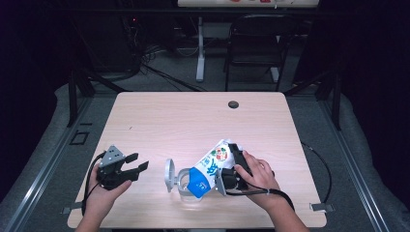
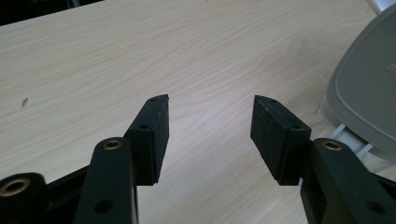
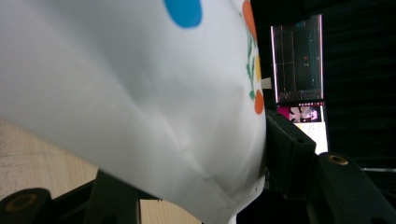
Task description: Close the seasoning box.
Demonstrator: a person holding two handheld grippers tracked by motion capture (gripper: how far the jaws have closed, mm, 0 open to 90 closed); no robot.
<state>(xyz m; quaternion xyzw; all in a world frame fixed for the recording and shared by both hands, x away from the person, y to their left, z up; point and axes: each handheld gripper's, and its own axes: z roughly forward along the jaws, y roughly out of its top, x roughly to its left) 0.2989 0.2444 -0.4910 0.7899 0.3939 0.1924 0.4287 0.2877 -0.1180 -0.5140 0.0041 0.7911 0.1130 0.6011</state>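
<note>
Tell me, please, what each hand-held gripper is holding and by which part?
The right hand-held gripper clamps the white refill pouch across its upper body, tilting it into the clear container. The left hand-held gripper holds nothing; its jaws stand open.

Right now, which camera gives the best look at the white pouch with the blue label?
The high view: it shows the whole pouch tilted over the clear container, gripped by the right tongs. The right gripper view has just a blurred white close-up of it between the pads. The left gripper view catches the grey lid instead.
</note>
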